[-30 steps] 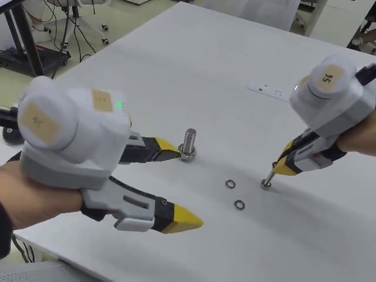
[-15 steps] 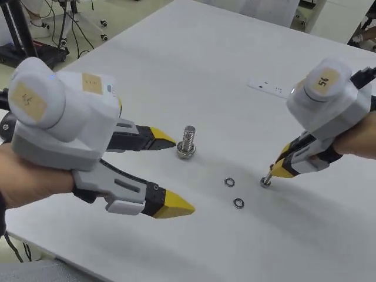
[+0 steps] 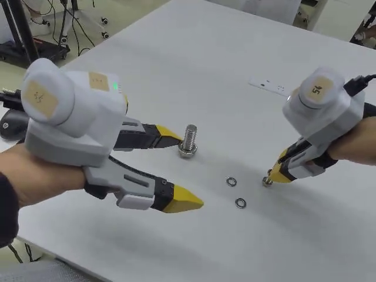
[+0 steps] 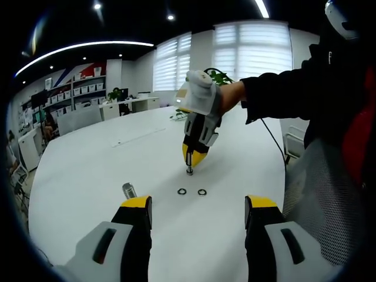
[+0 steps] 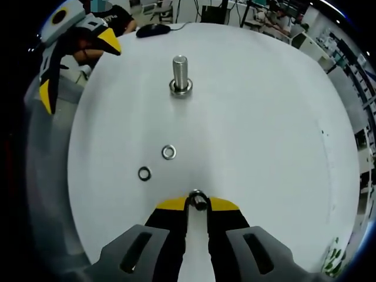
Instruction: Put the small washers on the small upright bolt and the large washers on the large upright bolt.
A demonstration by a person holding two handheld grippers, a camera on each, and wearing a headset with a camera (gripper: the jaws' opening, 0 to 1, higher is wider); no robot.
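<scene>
The large upright bolt (image 3: 188, 140) (image 5: 180, 71) (image 4: 128, 190) stands mid-table with a large washer round its base. Two small washers (image 3: 231, 181) (image 3: 240, 203) lie flat to its right, also seen as two washers (image 5: 169, 152) (image 5: 144, 173) in the right gripper view. My left gripper (image 3: 179, 169) (image 4: 198, 205) hovers open and empty, one jaw just left of the large bolt. My right gripper (image 3: 277, 174) (image 5: 198, 205) points down, shut on the small bolt (image 3: 268, 180) (image 5: 198, 201) (image 4: 190, 169), whose foot rests on the table.
The white table (image 3: 194, 59) stretches far beyond the parts. A white label strip (image 3: 267, 88) lies at the back right. A dark mouse (image 3: 12, 123) sits by the left edge, past which are floor cables and a stand.
My left gripper drew back a little to the left and then came forward again beside the large bolt. My right gripper has stayed on the small bolt, now slightly lower over it.
</scene>
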